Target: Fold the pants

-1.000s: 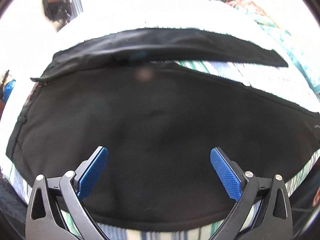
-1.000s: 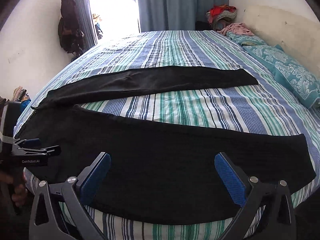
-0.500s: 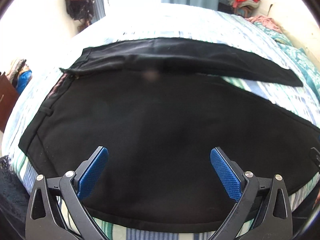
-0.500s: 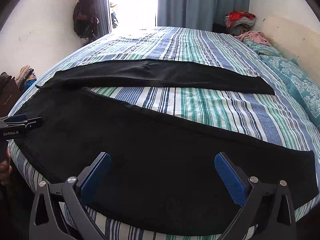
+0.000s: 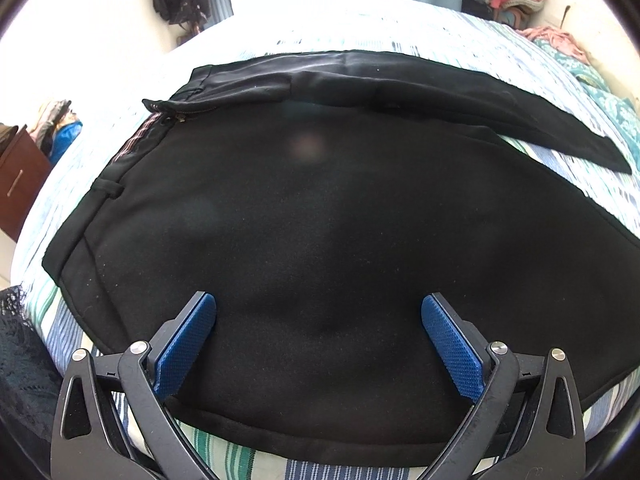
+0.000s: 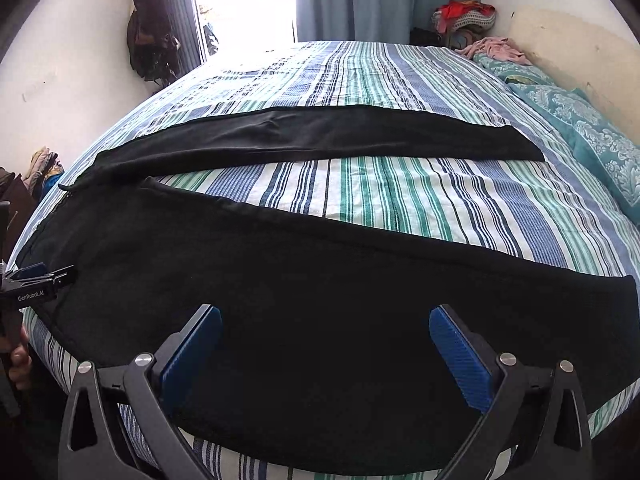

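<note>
Pants (image 6: 320, 320) flat on bed (image 6: 400, 184), legs splayed apart, no fold made yet; all folds left. My left gripper (image 5: 318, 344) & right gripper (image 6: 324, 350) both wide open, holding nothing, over near leg

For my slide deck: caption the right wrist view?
Open right hand-held gripper above black pants spread on a striped bed.
</note>
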Available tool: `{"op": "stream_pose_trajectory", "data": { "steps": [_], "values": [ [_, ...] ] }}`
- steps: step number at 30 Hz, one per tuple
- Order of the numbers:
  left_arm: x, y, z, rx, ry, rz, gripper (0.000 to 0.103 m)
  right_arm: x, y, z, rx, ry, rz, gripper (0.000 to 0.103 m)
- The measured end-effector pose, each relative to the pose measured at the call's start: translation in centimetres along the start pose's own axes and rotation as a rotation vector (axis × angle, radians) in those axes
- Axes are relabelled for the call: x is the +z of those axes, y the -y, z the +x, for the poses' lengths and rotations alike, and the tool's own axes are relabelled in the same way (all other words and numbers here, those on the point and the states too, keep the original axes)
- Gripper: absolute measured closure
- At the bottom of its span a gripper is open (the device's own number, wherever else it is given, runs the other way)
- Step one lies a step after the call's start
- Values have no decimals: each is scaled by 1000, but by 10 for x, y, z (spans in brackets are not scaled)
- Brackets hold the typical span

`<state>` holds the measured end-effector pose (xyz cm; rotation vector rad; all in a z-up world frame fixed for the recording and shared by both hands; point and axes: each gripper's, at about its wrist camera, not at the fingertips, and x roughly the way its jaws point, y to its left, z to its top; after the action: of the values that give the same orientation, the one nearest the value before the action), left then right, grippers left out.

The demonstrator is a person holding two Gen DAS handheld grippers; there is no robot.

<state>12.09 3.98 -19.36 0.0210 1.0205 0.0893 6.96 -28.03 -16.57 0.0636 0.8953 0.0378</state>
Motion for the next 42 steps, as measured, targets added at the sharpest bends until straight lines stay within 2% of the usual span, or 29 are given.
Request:
{"op": "stream_pose_trajectory", "data": {
  "steps": [16,26,30,37,39,42],
  "values": [
    [1,0,-1,5,1,-5,0,2,3,-2,0,10,16,0],
    [4,-3,-5,-28,-9,-15,0,3,5,-2,1,7,27,0],
    [10,-2,-15,-52,19,-34,0,2,8,1,-6,-5,41,0],
    [49,1,-26,-43,102,19,0,0,23,5,-47,-13,93,0],
    [70,-11,-27,-41,132,-9,0,-1,31,6,-65,-25,110,0],
    [103,-33,-16,-55,123,-85,1,-4,46,10,-65,-58,162,0]
  ]
}}
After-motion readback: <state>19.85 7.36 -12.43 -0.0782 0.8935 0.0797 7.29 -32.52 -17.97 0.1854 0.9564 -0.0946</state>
